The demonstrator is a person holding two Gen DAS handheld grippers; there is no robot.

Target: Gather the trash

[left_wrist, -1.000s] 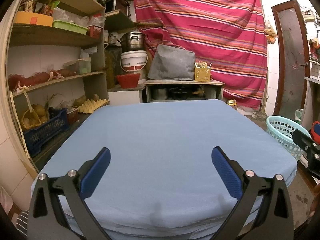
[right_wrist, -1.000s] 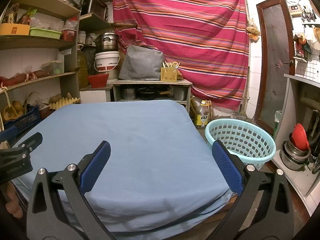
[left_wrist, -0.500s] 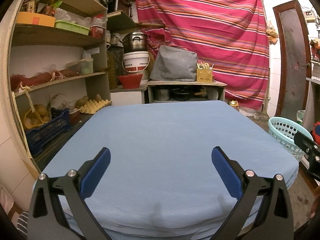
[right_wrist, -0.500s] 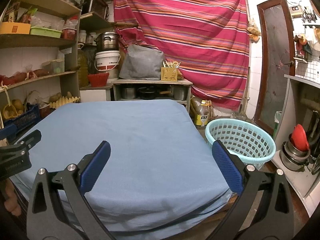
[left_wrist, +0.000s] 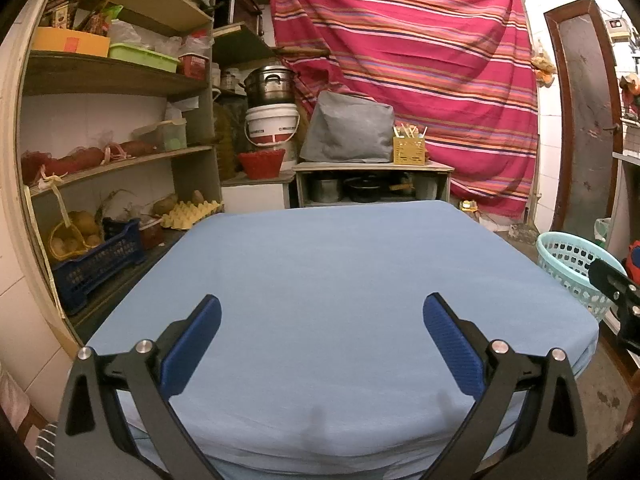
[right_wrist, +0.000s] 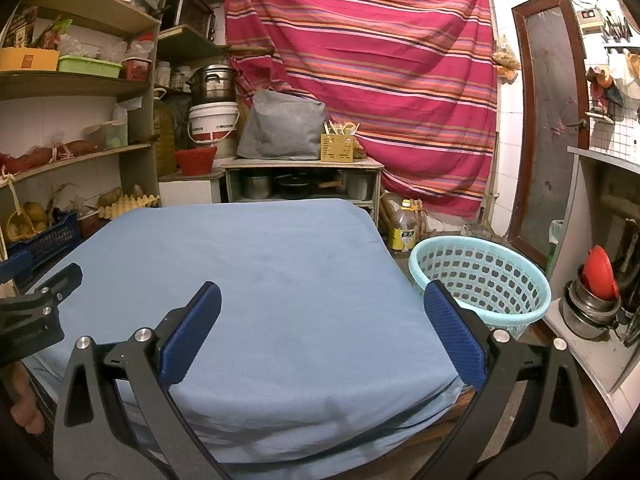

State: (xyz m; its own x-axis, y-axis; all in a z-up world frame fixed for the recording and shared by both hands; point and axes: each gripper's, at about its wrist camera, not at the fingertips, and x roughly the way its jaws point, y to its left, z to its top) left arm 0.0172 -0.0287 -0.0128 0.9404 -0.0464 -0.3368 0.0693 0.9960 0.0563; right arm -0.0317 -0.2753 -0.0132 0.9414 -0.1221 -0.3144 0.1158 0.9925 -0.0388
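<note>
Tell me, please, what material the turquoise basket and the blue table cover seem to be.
The turquoise basket looks like moulded plastic with a slight sheen: even rows of holes, smooth rim. The blue table cover looks like matte woven cloth: soft wrinkles, folds at the edge.

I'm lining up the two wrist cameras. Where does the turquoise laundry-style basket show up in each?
Left wrist: turquoise basket at the far right edge, partly cut off by the right gripper.
Right wrist: lower right, beside the blue-covered table.
Shared landmark: white bucket.
</note>
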